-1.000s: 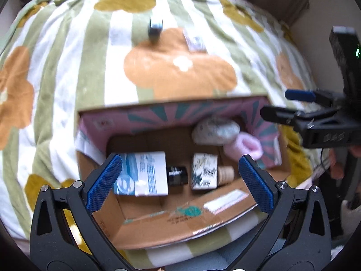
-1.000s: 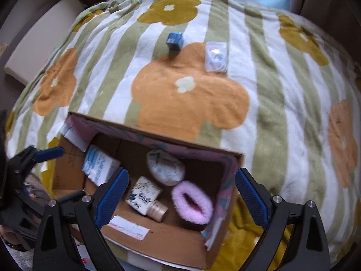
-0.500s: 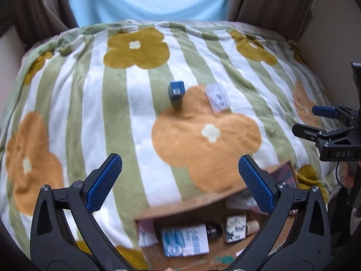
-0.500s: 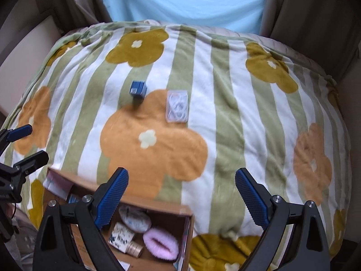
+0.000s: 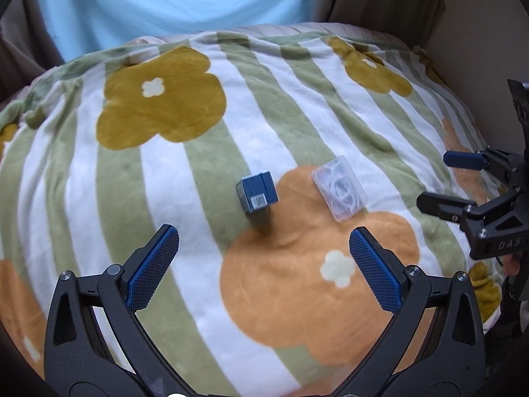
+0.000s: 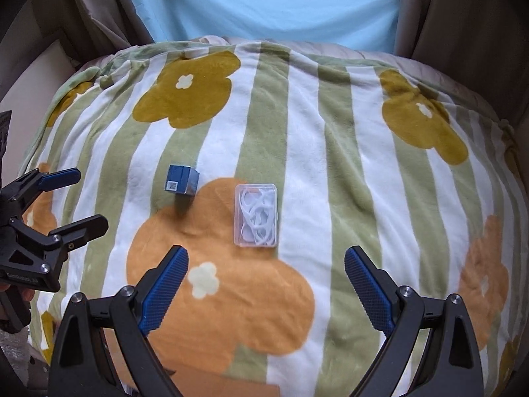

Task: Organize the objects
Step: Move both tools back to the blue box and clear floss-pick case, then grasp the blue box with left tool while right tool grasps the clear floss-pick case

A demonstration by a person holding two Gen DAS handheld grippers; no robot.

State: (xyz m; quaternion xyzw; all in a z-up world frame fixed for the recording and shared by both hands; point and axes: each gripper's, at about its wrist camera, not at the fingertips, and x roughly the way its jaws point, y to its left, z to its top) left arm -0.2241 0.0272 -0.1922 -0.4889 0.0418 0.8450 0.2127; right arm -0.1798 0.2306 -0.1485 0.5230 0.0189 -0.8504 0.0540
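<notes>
A soft blanket (image 6: 330, 152) striped in green and white, printed with mustard and orange flowers, covers a rounded bed or cushion, with a pale blue curtain (image 6: 264, 3) and brown drapes behind it. Two loose things lie on it, side by side and a little apart. A small blue box (image 5: 258, 192) stands at the edge of an orange flower. Just to its right a clear plastic case (image 6: 255, 215) of white floss picks lies flat, long axis running away from the cameras.

The blue box lies straight ahead of the left gripper (image 5: 264, 264) and is the nearer thing for that hand. The clear case sits ahead of the right gripper (image 6: 266, 281), slightly left of its centre line, so a straight reach would bring that gripper's fingers down on the case's two long sides. Both grippers hover above the blanket with jaws spread wide, holding nothing and touching nothing. At the bottom edge of the right wrist view a brown strip, possibly a cardboard box rim (image 6: 238, 387), shows, too cropped to be sure.
</notes>
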